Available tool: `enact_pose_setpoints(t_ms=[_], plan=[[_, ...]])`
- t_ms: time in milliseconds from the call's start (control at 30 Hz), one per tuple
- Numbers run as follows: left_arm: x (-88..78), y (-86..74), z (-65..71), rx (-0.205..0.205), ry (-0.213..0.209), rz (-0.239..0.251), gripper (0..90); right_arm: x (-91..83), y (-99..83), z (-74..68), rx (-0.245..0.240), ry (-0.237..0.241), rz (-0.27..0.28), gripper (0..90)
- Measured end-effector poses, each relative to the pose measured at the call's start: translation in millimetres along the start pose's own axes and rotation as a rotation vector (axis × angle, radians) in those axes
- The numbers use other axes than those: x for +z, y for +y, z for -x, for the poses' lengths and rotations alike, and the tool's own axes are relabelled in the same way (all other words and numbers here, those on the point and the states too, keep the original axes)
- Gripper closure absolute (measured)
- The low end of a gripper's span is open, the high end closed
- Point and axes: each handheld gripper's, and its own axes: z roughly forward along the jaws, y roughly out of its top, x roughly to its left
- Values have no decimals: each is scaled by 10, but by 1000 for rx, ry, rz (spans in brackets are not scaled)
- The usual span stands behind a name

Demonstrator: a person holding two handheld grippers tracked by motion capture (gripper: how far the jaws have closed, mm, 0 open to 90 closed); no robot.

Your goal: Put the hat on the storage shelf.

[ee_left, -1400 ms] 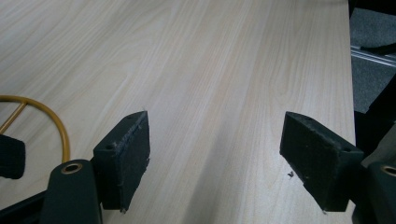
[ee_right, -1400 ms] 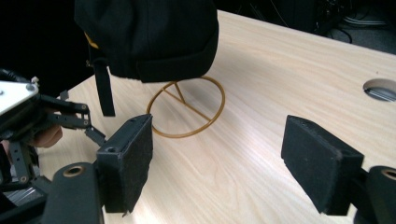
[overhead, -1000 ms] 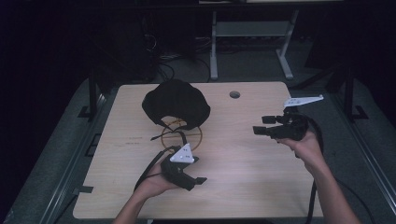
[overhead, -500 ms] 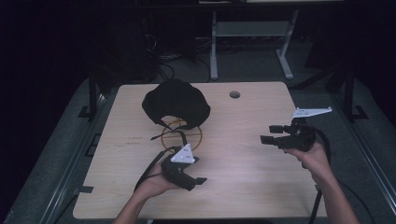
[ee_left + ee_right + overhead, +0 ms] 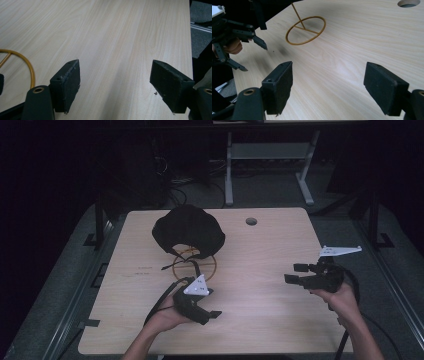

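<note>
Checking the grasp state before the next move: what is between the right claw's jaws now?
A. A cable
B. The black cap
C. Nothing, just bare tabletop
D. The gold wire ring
C: the right claw stands open over bare wooden table; the gold wire ring lies farther off.

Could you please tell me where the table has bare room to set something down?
Bare wood lies between the left tongs and the right tongs, and along the table near edge. It is crowded at the far left, around the black cap and the gold ring stand.

Black hat (image 5: 188, 231), gold ring stand (image 5: 194, 265)
</note>
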Motion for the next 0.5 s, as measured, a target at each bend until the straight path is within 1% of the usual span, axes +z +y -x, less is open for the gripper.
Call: enact_pose_setpoints(t_ms=[300,367,500], plan=[[9,-6,-1,1,-1,-5,242,-9,-189,-2,7,0,-4,221],[9,-6,-1,0,-1,-5,242,-17,-244,-18,9,-7,-9,219],[14,-9,1,0,1,-5,242,-30,-302,-16,10,-6,-5,214]])
